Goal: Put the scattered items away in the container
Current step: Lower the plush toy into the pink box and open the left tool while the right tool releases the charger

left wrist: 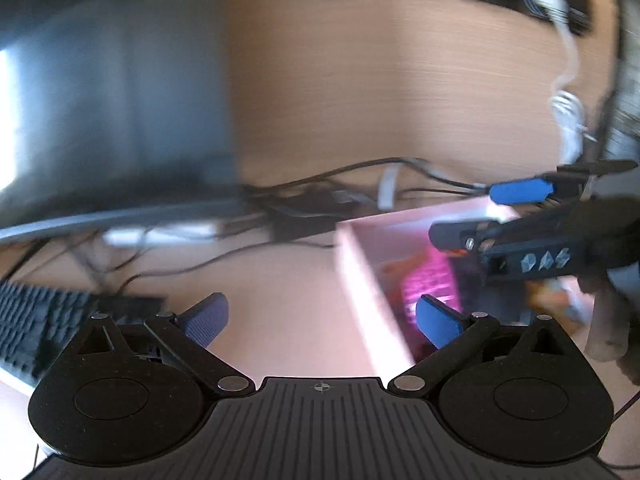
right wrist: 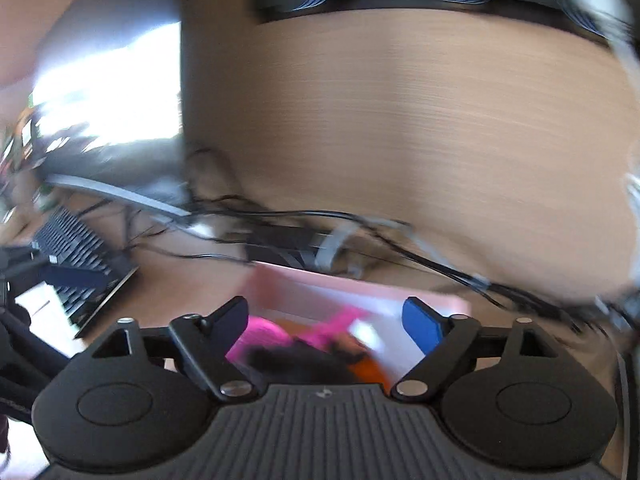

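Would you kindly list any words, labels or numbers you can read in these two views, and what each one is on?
"DAS" (perhaps "OAS"; angular raised letters, blurred): on the side of the right claw, seen from the left wrist view.
Keyboard key legends: too blurred to read.
Items in the pink container: no legible print.

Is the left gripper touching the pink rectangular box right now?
Cannot tell. In the blurred left wrist view the open left gripper straddles the pink rectangular box's near wall, and the right blue pad overlaps it with no plain gap or contact.
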A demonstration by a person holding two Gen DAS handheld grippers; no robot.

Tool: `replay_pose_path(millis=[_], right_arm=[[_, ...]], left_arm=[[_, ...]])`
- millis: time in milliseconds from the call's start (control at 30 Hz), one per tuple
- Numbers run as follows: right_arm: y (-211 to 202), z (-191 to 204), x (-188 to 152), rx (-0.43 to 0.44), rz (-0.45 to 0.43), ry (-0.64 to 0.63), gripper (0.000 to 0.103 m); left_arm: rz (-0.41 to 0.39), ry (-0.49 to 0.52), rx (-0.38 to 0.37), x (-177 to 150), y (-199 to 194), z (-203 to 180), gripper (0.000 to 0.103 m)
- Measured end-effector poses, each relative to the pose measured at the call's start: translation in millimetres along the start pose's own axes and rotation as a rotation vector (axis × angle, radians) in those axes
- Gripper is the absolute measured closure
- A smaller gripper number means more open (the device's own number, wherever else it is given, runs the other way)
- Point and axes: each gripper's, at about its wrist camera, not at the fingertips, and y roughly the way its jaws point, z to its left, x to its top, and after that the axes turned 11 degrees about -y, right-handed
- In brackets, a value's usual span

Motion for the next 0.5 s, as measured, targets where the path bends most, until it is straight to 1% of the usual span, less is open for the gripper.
replay_pose_path(millis=[67,100,133,200,267,333,367,433,500], right_arm=[[21,19,7,0.005,0.041,-0.080,0.030],[29,27,7,-0.002,0.073,-0.115,0.039],[33,31,4,-0.011,0.101,-0.142,0.040],[26,34,-6,-0.037,0.126,-0.168,0.040],[5,32,-20,-0.079,0.108,-0.177,0.039],[-12,22,-29,-0.107,0.106,-0.120,0.039],[-15,16,-32,-0.107,0.113,-0.085,0.039],[-14,3,-38,-0.085,0.133,-0.004,0.039],[-3,-8,-37,-0.042,0.143,0.110,0.039]], left_arm=[[0.017,-0.065,0.039,-3,2,16,0.001],[0.022,-0.091,0.054,-5,1,23,0.001],[0.022,-0.112,0.064,-6,0,29,0.001],[0.018,-0.136,0.067,-8,-1,34,0.001],[0.021,-0.147,0.054,-9,0,34,0.000],[0.028,-0.143,0.038,-9,2,29,0.000],[0.029,-0.138,0.027,-8,2,25,0.000],[0.026,-0.122,-0.003,-7,1,16,0.000],[0.027,-0.100,-0.021,-6,1,7,0.000]])
